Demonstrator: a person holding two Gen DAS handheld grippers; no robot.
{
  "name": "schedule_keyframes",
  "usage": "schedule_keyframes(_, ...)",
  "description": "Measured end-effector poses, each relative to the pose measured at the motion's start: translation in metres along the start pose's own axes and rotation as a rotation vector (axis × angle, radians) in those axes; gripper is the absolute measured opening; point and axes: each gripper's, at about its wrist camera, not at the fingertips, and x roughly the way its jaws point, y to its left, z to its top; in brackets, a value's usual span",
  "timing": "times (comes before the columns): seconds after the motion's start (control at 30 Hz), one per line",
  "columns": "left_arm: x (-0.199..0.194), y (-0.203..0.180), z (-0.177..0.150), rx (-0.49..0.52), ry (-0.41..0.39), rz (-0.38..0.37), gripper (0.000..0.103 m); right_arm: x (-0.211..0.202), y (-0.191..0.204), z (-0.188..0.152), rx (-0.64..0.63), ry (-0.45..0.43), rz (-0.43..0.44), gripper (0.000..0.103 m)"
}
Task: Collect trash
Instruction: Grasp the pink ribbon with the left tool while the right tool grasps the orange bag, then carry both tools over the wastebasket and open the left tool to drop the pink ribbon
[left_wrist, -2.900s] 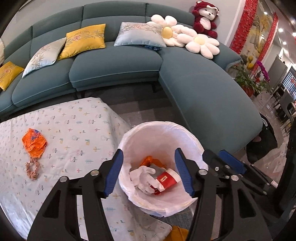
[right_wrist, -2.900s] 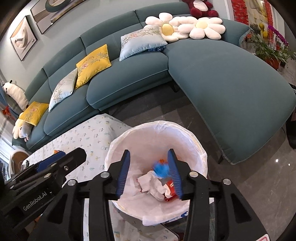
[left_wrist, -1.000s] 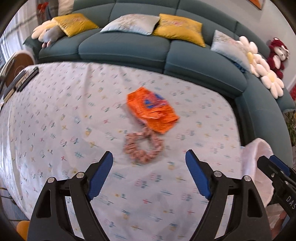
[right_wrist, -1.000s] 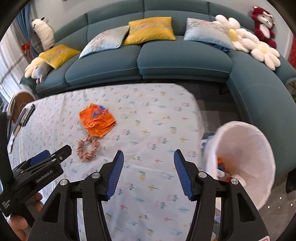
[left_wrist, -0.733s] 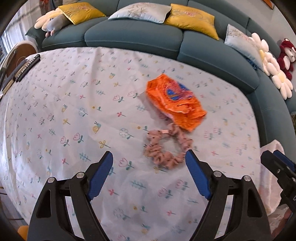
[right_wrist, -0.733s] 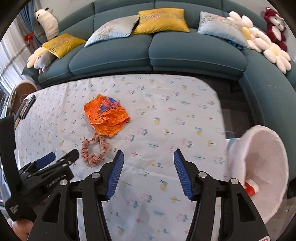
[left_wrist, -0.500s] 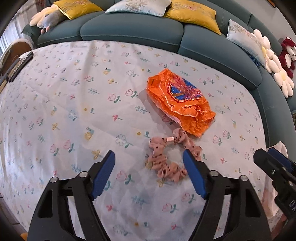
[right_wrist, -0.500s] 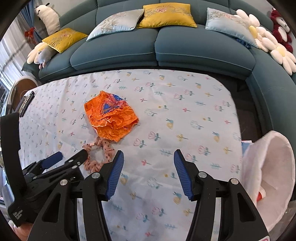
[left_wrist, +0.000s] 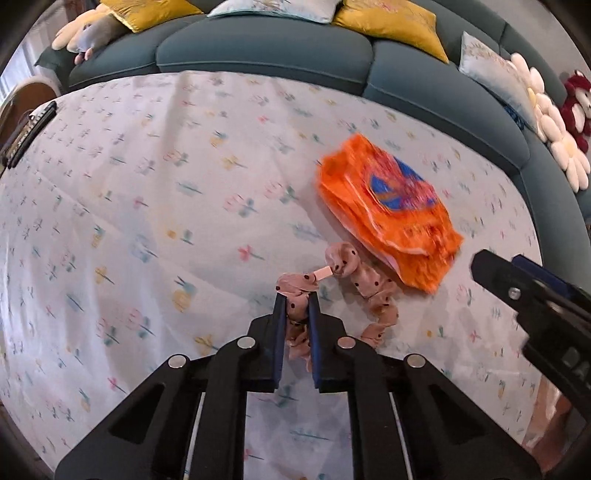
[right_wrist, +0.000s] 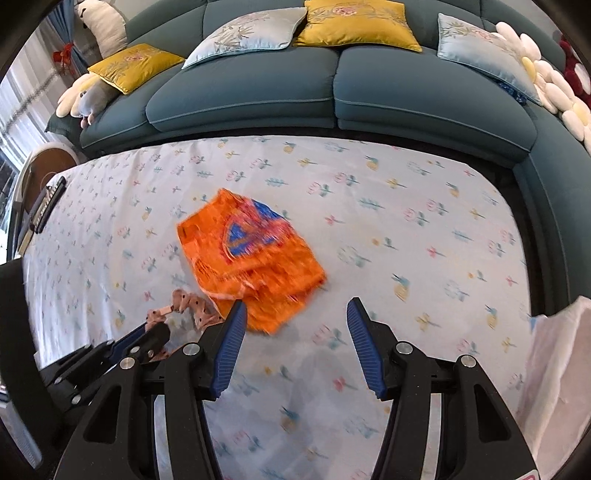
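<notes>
Left wrist view shows my left claw (left_wrist: 295, 306) pinched shut on the pink scrunchie (left_wrist: 354, 280), its two blue-padded fingers (left_wrist: 279, 332) squeezing one side of the dotted fabric ring while the rest of the loop lies on the tabletop (left_wrist: 147, 184) under its flowered cloth. Just beyond the scrunchie, touching its far edge, lies the crumpled orange snack bag (left_wrist: 388, 218), flat on the cloth with a blue emblem facing up. At the right edge of this view the tip of my right claw (left_wrist: 517, 291) comes in, near the bag's lower corner. From the right wrist view my right claw (right_wrist: 293, 314) stands wide open and holds nothing, hovering over the cloth with its left finger (right_wrist: 231, 343) just beside the near corner of the orange snack bag (right_wrist: 251, 258); the bag lies mostly ahead and to the left of the gap. The pink scrunchie (right_wrist: 184, 306) shows to the left, partly hidden behind my left claw (right_wrist: 147, 338). A white-lined trash bin (right_wrist: 554, 369) sits at the right edge, past the tabletop's end. A teal sofa (right_wrist: 332, 99) with yellow and pale blue cushions curves behind.
</notes>
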Motion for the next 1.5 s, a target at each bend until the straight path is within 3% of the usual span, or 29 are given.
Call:
schedule_keyframes(0.2,-0.009,0.025,0.016,-0.047,-0.032,0.014,0.011,0.024,0.022,0.015,0.005,0.012,0.004,0.055)
schedule_keyframes(0.37,-0.010,0.040,0.022,-0.068,-0.035,0.029,0.011,0.055,0.035,0.016,0.008,0.077,-0.020,0.053)
schedule_keyframes(0.5,-0.013,0.044,0.020,-0.067,-0.039,0.027,0.011,0.055,0.038,0.008,0.005,0.063,-0.025,0.030)
schedule_keyframes(0.63,-0.019,0.039,0.017,-0.050,-0.044,0.029,0.011,0.040,0.038,0.002,-0.038,0.044,-0.039,0.013)
schedule_keyframes(0.67,-0.022,0.036,0.017,-0.049,-0.048,0.026,0.011,0.035,0.037,0.001,-0.040,0.038,-0.039,0.013)
schedule_keyframes(1.07,-0.096,-0.043,0.012,0.051,-0.148,-0.034,0.011,-0.090,-0.032,0.005,0.041,-0.148,-0.039,0.013)
schedule_keyframes(1.5,-0.183,-0.203,-0.035,0.259,-0.255,-0.159,0.011,-0.238,-0.167,-0.046,0.183,-0.334,-0.125,0.013)
